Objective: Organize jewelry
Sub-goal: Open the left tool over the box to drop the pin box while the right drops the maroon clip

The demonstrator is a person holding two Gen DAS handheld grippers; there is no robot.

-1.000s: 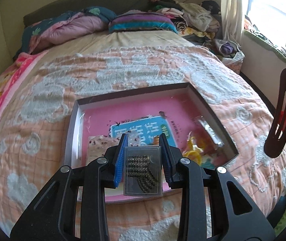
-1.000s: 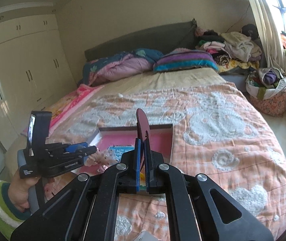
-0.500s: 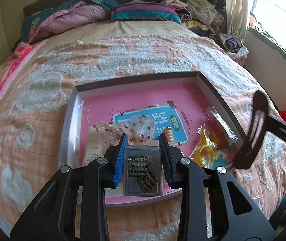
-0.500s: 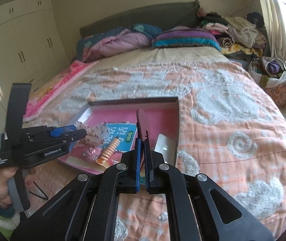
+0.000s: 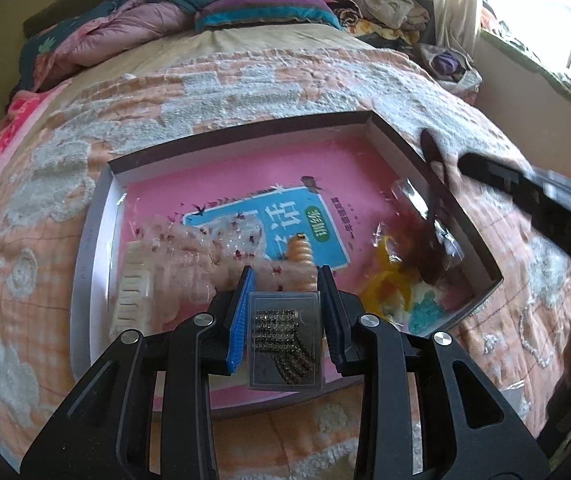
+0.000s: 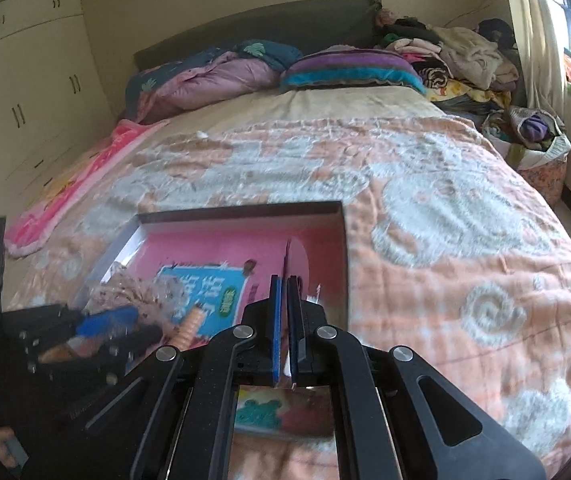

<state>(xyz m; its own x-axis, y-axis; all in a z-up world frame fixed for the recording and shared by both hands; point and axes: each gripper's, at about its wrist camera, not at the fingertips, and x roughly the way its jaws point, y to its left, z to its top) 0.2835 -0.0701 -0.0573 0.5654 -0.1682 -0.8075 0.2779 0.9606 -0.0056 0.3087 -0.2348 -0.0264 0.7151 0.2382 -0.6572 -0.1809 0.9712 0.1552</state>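
The left gripper (image 5: 284,300) pinches a small clear plastic case (image 5: 285,340) of dark rhinestone strips between its blue pads, the case upright in the jaws and poised over the near edge of the shallow box (image 5: 97,216) on the bed. Over the last second this gripper has sunk toward the box: the pink floor now fills far more of its view, and the case hangs just above the coiled orange hair tie (image 5: 300,258) and the speckled clear pouch (image 5: 209,244) lying on the blue-labelled card.

The right gripper (image 6: 285,320) is pressed together on a flat dark-red hair clip (image 6: 286,258), which stands edge-on and upright from its tips. A second ago it was held high and well off to the side of the box; it has since swung across and down, so the clip now stands over the box's right-hand part, beside the right wall and above the yellow pieces and the crinkled clear wrapper (image 5: 425,216). In the left wrist view the clip and that gripper are motion-blurred

Judged from this, both items are nearly delivered but neither is released; setting each down in a bare patch of the pink floor is what remains here. Beyond the box lie the peach-and-white bedspread (image 6: 445,208), then pillows (image 6: 349,68) and piled clothes at the headboard
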